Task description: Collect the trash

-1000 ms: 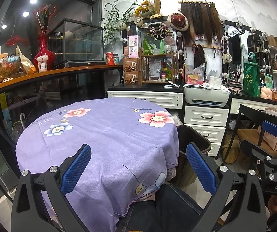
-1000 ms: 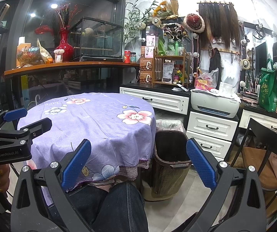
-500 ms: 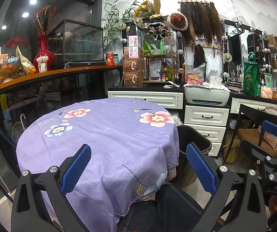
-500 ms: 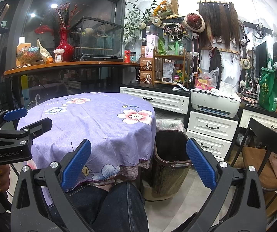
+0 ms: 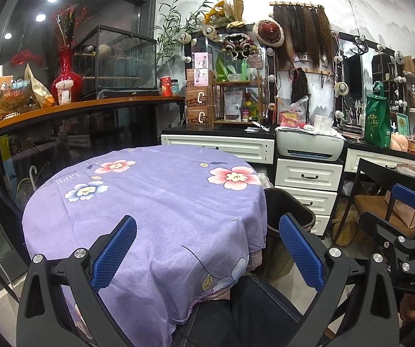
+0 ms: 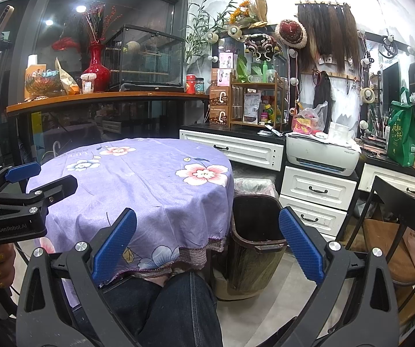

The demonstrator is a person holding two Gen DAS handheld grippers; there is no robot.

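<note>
A round table under a purple flowered cloth (image 5: 155, 202) stands in front of me, also in the right wrist view (image 6: 149, 179); no trash shows on it. A dark brown trash bin (image 6: 253, 243) stands on the floor at the table's right edge, partly hidden behind the cloth in the left wrist view (image 5: 291, 211). My left gripper (image 5: 207, 251) is open and empty, held over the table's near edge. My right gripper (image 6: 207, 245) is open and empty, held low between table and bin. The left gripper also shows at the left of the right wrist view (image 6: 19, 190).
The person's knee (image 6: 175, 309) is under the near table edge. White drawers (image 6: 317, 193) with a printer (image 6: 323, 153) stand behind the bin. A black chair (image 6: 395, 202) is at the right. A cluttered counter with a red vase (image 5: 65, 78) runs along the back left.
</note>
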